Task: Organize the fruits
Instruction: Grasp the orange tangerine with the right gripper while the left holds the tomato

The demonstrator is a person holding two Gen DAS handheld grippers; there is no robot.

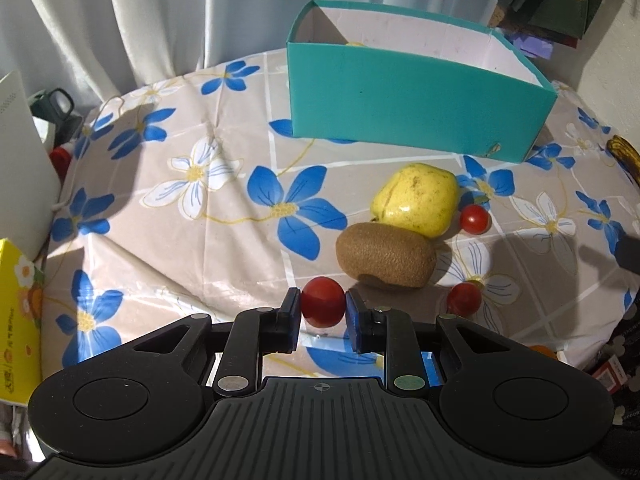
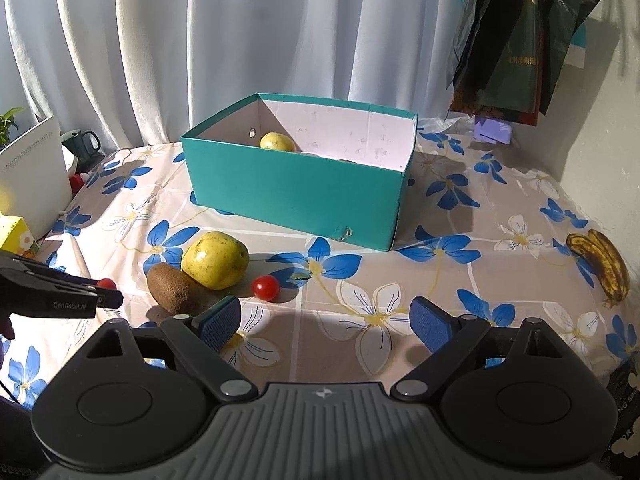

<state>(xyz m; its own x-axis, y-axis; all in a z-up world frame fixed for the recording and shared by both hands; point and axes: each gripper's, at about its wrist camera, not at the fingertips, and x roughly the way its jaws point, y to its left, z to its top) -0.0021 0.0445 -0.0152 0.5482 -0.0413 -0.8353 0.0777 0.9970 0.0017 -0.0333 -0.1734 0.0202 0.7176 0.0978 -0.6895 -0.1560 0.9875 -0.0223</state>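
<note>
My left gripper [image 1: 322, 312] is shut on a red cherry tomato [image 1: 322, 307] just above the table; it also shows in the right wrist view [image 2: 105, 283]. A brown kiwi [image 1: 386, 255] and a yellow pear [image 1: 416, 199] lie just beyond it, with two more cherry tomatoes [image 1: 474, 219] [image 1: 464, 299] to their right. A teal box [image 1: 412, 108] stands behind and holds a yellow fruit [image 2: 277, 142]. My right gripper [image 2: 326, 322] is open and empty, above the table in front of the box [image 2: 296, 192]. The kiwi [image 2: 174, 288], pear [image 2: 214, 258] and a tomato [image 2: 265, 287] lie to its front left.
Spotted bananas [image 2: 600, 260] lie at the table's right edge. A white appliance [image 2: 28, 172], a dark mug [image 2: 86, 148] and a yellow carton [image 1: 18, 320] stand at the left. White curtains hang behind. Dark bags [image 2: 528, 40] hang at the upper right.
</note>
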